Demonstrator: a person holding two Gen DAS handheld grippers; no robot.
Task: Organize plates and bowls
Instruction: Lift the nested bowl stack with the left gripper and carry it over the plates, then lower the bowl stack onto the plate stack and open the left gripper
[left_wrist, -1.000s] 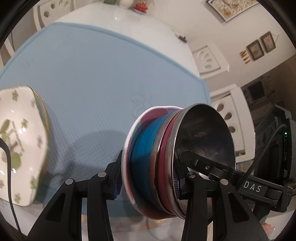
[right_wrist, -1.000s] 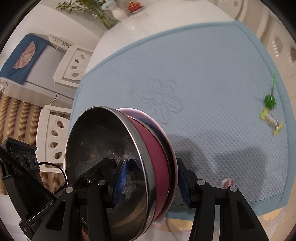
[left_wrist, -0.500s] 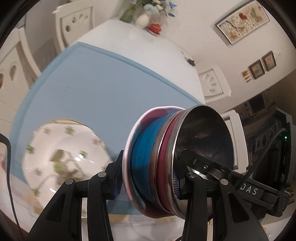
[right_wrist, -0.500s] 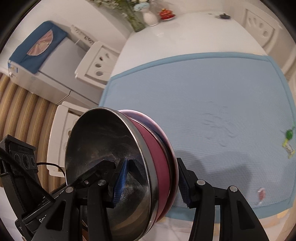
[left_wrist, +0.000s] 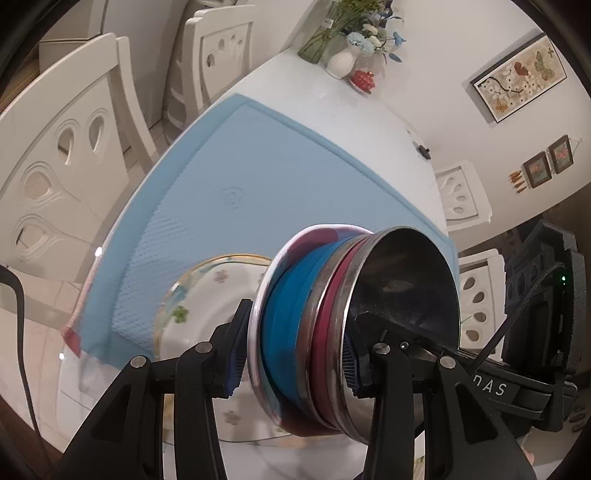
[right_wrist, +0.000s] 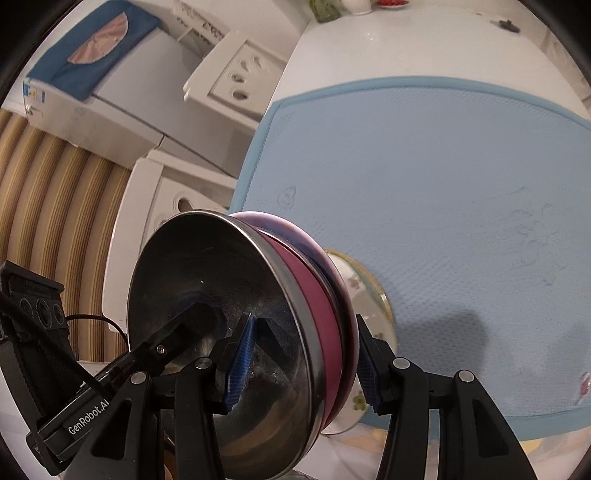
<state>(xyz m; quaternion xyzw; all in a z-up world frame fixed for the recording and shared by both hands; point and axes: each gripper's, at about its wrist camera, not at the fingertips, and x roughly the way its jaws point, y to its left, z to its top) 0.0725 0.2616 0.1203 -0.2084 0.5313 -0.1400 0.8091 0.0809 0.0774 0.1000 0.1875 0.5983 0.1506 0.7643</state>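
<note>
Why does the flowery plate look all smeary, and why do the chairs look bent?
In the left wrist view the flowery plate is smeared by motion blur, while the stack of bowls held in the left gripper stays sharp; the white chair bends because of the fisheye lens. In the right wrist view the blue mat curves too.

left tongs (left_wrist: 295, 363) clamped, right tongs (right_wrist: 301, 363) clamped, angled downward
</note>
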